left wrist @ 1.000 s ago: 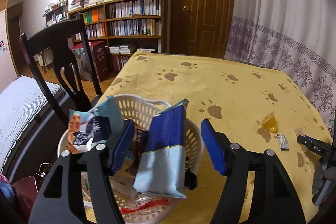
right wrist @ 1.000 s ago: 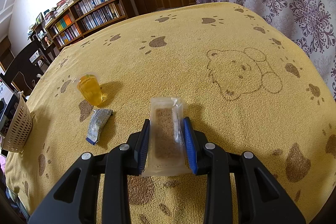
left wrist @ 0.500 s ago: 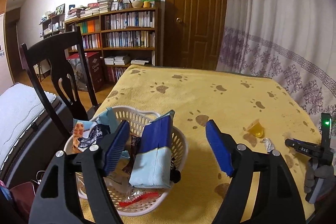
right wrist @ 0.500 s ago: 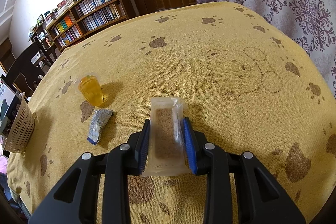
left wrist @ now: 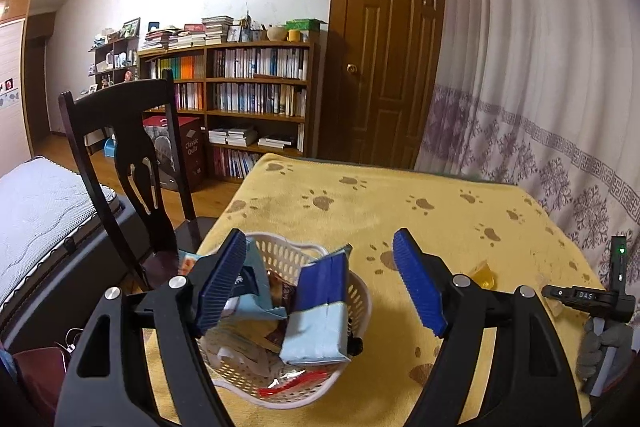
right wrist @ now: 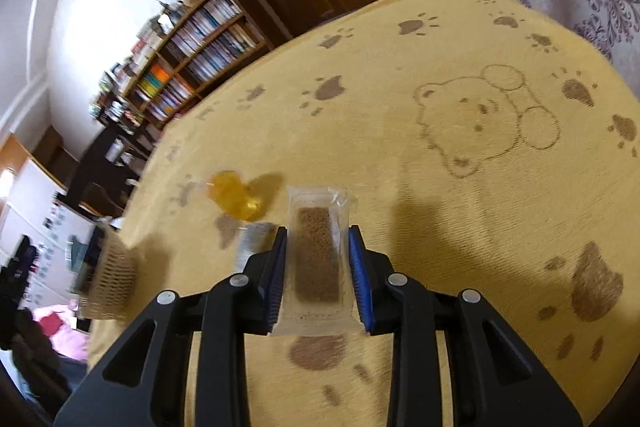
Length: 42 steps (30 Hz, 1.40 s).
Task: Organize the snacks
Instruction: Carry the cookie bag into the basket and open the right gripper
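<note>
Since the earlier frames the right tongs (right wrist: 320, 275) have risen from the yellow paw-print cloth (right wrist: 460, 211) of the tabletop and tilted, and they carry the clear wrapped snack bar (right wrist: 318, 255) with them; the left tongs (left wrist: 320, 283) have drawn back and upward from the white basket (left wrist: 362, 301), so more of the room shows behind it. In the right wrist view the bar is clamped between the two blue pads, one against each long side. Its wrapper is transparent with crimped ends, and inside lies a flat brown, grainy rectangle. The far end of the packet sticks out beyond the fingertips. Behind it on the cloth stands a small amber jelly cup (right wrist: 236, 197), tilted and blurred, and a silvery packet (right wrist: 252, 243) lies just beside the left finger. In the left wrist view the left tongs are wide apart and hold nothing; they hang above the basket, which is full of packets, among them a tall blue and pale blue bag (left wrist: 320, 311) standing upright.
</note>
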Available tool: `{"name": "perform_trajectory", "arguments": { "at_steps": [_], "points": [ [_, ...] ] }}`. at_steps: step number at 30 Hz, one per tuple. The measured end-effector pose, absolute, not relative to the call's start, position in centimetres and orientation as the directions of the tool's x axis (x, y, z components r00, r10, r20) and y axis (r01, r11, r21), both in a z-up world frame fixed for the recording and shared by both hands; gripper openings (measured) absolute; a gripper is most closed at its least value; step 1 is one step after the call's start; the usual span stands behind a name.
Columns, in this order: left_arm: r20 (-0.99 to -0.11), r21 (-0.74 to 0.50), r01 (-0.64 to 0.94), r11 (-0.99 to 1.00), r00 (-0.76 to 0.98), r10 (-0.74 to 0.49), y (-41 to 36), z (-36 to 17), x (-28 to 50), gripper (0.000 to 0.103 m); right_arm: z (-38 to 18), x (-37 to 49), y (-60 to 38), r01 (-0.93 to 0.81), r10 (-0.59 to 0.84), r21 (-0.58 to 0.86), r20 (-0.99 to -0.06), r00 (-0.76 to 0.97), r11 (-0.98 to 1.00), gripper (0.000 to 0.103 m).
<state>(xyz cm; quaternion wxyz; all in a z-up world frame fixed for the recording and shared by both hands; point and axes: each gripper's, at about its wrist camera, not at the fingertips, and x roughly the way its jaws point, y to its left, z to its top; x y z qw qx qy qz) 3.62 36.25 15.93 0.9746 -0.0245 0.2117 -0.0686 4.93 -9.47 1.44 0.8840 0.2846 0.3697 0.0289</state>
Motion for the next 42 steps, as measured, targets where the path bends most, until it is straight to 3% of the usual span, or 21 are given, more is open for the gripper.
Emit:
{"name": "perform_trajectory", "arguments": {
  "at_steps": [11,23,42],
  "points": [
    [-0.342,-0.119,0.070,0.990,0.934,-0.108,40.0,18.3,2.0,0.082,5.8,5.1,-2.2,-0.030,0.442,0.616,-0.530,0.723,0.787,0.030],
    [-0.308,-0.151,0.049,0.987,0.947,-0.094,42.1,19.5,1.2,0.083,11.5,9.7,11.9,-0.255,0.554,0.530,-0.541,0.632,0.809,0.030],
    [-0.274,-0.218,0.059,0.974,0.954,-0.119,43.6,20.3,0.7,0.083,12.1,15.0,24.4,-0.279,0.590,0.528,-0.631,0.504,0.802,0.033]
  ]
}}
